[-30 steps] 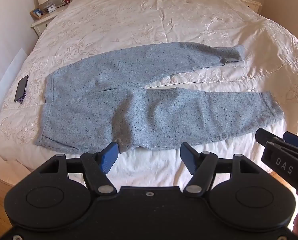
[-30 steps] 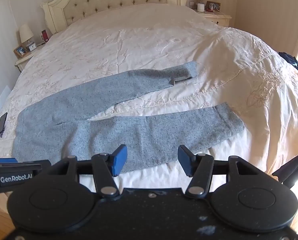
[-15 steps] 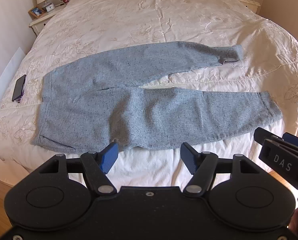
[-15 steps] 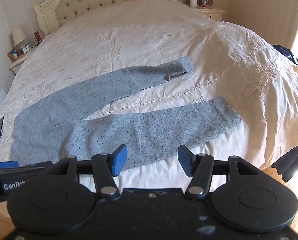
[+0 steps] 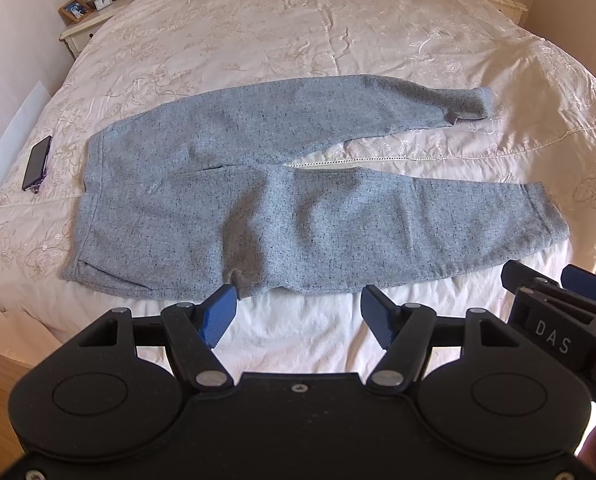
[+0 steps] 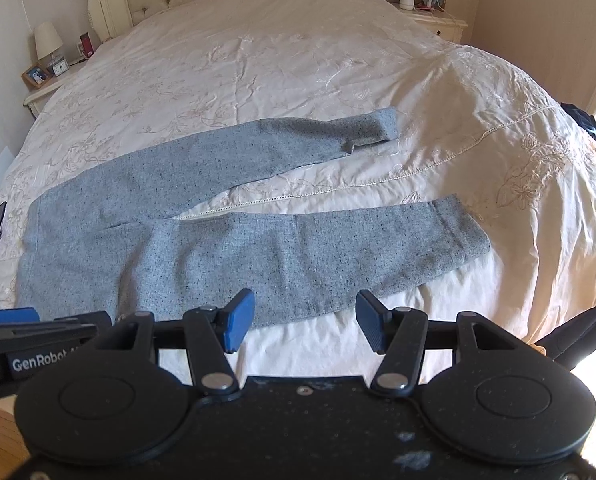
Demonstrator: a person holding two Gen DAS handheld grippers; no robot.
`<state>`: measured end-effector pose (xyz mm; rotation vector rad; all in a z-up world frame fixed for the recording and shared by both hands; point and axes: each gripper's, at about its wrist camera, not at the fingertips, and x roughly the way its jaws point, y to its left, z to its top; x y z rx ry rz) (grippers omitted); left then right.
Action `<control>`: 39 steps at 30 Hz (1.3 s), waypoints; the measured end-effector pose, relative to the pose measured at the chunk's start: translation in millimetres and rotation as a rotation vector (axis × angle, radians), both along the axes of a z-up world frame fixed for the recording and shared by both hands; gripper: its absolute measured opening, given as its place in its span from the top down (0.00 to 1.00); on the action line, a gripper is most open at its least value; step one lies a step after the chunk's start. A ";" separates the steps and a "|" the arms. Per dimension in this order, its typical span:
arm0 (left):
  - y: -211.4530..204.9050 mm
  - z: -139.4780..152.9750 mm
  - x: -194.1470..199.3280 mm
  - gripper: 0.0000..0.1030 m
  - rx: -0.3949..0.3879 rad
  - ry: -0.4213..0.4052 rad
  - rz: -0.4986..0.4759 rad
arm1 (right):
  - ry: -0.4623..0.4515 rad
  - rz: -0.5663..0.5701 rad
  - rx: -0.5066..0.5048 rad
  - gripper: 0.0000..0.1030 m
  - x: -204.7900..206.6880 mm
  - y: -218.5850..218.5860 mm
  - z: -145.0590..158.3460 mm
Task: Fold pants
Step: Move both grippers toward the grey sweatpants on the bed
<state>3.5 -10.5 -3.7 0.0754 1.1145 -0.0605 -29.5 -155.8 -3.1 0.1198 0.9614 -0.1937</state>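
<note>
The left gripper (image 5: 296, 316) is hovering over the near edge of the bed (image 5: 338, 20) with its jaws spread wide and holding nothing; its blue pads (image 5: 218, 316) are sitting just short of the lower hem line of the pants (image 5: 258, 184), apart from the cloth as far as can be seen. The right gripper (image 6: 304, 320) is hanging beside it, jaws likewise spread wide and gripping nothing, its pads (image 6: 240, 318) lying over the near leg in view but not visibly pressing it. The pants are lying flat on the bed, waistband toward the phone (image 5: 37, 163), the two legs running away from it and splaying apart, the far leg ending in a turned cuff. On the right gripper's side the letters "DAS" are showing in the left camera; on the left gripper's side "GenRobot" is reading in the right camera, its ending cut off.
</note>
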 end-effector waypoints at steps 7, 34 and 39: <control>1.3 -0.7 1.1 0.32 0.007 -0.001 -0.003 | 0.025 0.000 0.011 0.42 6.2 -0.8 -2.7; 5.9 -5.1 6.6 0.32 0.009 0.005 -0.001 | 0.049 0.019 0.021 0.42 20.1 6.5 -8.1; 5.5 -6.1 8.0 0.32 0.010 0.008 0.001 | 0.058 0.027 0.016 0.42 21.5 9.3 -9.8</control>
